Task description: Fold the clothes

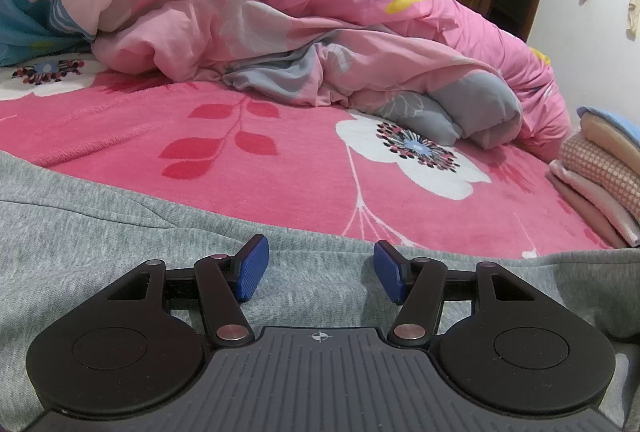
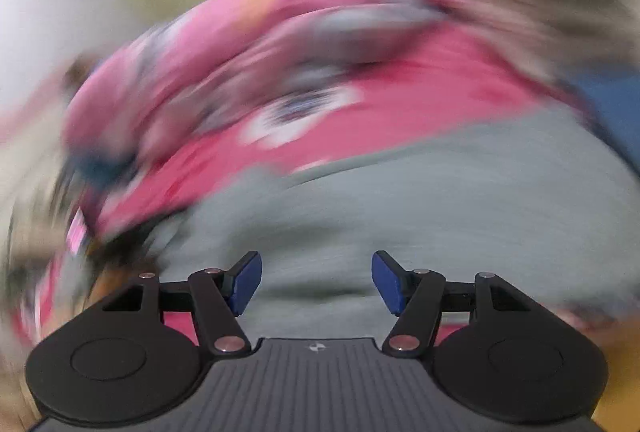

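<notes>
Behind the right hand-held gripper (image 2: 317,282), motion blur smears the grey garment (image 2: 420,200).

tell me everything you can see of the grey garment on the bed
The grey garment looks like soft heathered knit, a sweatshirt-type fabric. It lies spread and lightly creased across the near part of the pink floral bed cover, with a seam line near its far edge. Its full shape is cut off. The open left tool sits low over it.
</notes>
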`<state>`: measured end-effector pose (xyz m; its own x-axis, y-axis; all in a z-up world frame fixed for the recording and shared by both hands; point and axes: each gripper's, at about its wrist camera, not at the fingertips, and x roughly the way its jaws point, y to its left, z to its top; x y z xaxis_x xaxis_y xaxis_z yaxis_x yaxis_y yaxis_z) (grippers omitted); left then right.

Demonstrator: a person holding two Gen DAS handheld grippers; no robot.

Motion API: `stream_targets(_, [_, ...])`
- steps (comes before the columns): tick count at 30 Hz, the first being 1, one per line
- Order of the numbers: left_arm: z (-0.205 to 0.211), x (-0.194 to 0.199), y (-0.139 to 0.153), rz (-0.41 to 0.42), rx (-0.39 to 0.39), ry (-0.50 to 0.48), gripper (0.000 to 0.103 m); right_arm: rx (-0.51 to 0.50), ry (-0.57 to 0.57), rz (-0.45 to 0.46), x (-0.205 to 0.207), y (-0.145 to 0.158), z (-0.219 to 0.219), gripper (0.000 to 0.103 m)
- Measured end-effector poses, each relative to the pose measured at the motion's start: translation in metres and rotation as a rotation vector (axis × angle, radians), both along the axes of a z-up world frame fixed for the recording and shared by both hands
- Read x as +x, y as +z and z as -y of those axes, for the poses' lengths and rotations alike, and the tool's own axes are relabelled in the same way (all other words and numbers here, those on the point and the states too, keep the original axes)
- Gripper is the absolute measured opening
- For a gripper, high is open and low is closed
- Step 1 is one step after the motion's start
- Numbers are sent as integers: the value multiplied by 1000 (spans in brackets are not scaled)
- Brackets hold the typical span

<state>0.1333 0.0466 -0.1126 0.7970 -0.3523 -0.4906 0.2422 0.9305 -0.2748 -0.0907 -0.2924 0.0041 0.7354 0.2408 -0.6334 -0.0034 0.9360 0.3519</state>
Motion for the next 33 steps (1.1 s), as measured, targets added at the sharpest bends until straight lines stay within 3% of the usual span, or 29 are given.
stream_targets(2, [0, 0, 0, 0, -4, 0, 58, -75, 117, -10, 13, -9, -53, 64])
stream_targets(6, [-3, 0, 0, -2, -19, -1, 58, -236, 126, -69, 33, -48, -111, 64])
stream_targets(8, [-4, 1, 0, -3, -25, -2, 58, -316, 106, -73, 38, -65, -122, 52])
stream_targets(9, [-4, 1, 0, -3, -27, -2, 58, -325, 97, -60, 34, -64, -118, 37])
stream_targets(10, [-4, 1, 0, -4, -27, -2, 58, -334, 88, -47, 30, -62, -115, 13])
stream_targets(12, [-5, 0, 0, -4, -26, -2, 58, -291, 55, -40, 27, -56, -99, 3])
stream_targets(15, [-5, 0, 0, -3, -25, -2, 58, -238, -18, -20, 20, -32, -68, 3])
stream_targets(20, [-4, 0, 0, -6, -25, -2, 58, -239, -209, 59, 10, 19, 7, 3])
stream_targets(23, [-4, -1, 0, -6, -25, -3, 58, -247, -314, 67, 17, 34, 55, 3])
stream_targets(27, [-5, -1, 0, -4, -34, -7, 59, -208, -359, 6, 54, 22, 109, 3])
stream_targets(33, [-5, 1, 0, -7, -35, -13, 61, -187, -345, -112, 119, -19, 147, 3])
